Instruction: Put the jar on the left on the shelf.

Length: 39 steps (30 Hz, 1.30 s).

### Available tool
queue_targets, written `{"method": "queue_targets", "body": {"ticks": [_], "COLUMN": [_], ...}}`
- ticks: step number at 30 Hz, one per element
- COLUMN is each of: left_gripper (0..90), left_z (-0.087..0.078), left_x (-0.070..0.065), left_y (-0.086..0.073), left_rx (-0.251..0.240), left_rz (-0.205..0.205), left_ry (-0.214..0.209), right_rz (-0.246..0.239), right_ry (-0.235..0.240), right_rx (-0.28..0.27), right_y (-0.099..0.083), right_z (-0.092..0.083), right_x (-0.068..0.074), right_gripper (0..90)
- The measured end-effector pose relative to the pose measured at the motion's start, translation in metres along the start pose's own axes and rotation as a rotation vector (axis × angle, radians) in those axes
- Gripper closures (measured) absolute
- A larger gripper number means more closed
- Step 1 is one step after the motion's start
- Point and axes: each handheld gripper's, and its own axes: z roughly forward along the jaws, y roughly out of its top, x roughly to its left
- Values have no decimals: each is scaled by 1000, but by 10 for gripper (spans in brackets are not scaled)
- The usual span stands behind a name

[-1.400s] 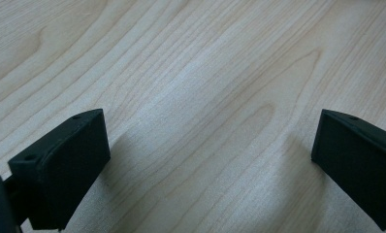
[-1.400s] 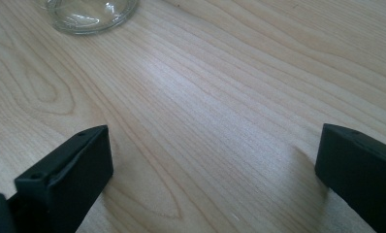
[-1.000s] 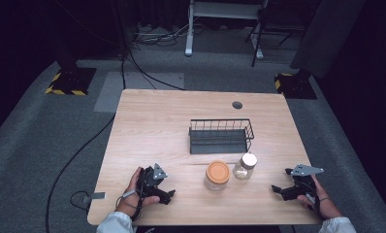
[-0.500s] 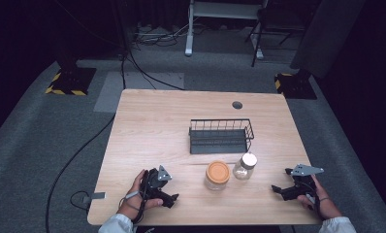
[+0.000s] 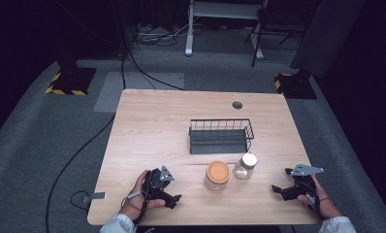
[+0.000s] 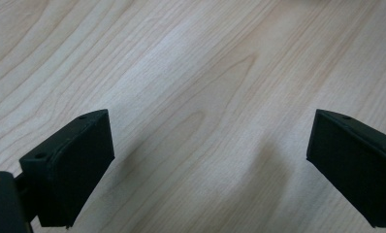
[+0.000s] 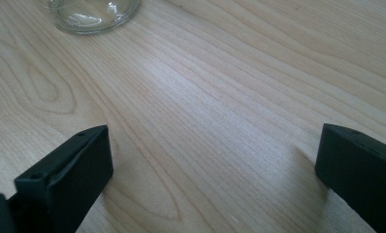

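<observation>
At the near edge of the pale wooden table (image 5: 147,126), the left gripper (image 5: 174,198) rests in the person's left hand (image 5: 135,196), its jaws spread wide with nothing but bare wood grain between them. Toward its 3 o'clock, the clear glass jar with an orange lid (image 5: 217,175) stands just beside the clear glass jar with a white lid (image 5: 245,166), the two near each other at about 6 o'clock from the black wire basket (image 5: 221,135). Further toward 3 o'clock, the right gripper (image 5: 277,190) rests on the table too, jaws likewise wide apart and empty, a rounded glass base (image 7: 91,12) showing at 11 o'clock in the right gripper view.
</observation>
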Motion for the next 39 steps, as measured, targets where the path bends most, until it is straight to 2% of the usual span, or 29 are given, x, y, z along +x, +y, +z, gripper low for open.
{"method": "queue_targets", "body": {"ticks": [20,28,30,39], "left_gripper": [29,29,29,28], "left_z": [6,10,11,16], "left_x": [-20,-29,-31,-38], "left_y": [24,35,37,49], "left_rx": [-14,-16,-13,-19], "left_rz": [33,65,77,100], "left_ry": [-15,-27,-18,-44], "right_rz": [-2,-2,-2,-2], "right_ry": [2,3,4,4], "right_rx": [0,0,0,0], "right_y": [0,0,0,0], "right_z": [0,0,0,0], "right_x": [0,0,0,0], "right_gripper": [1,1,1,0]}}
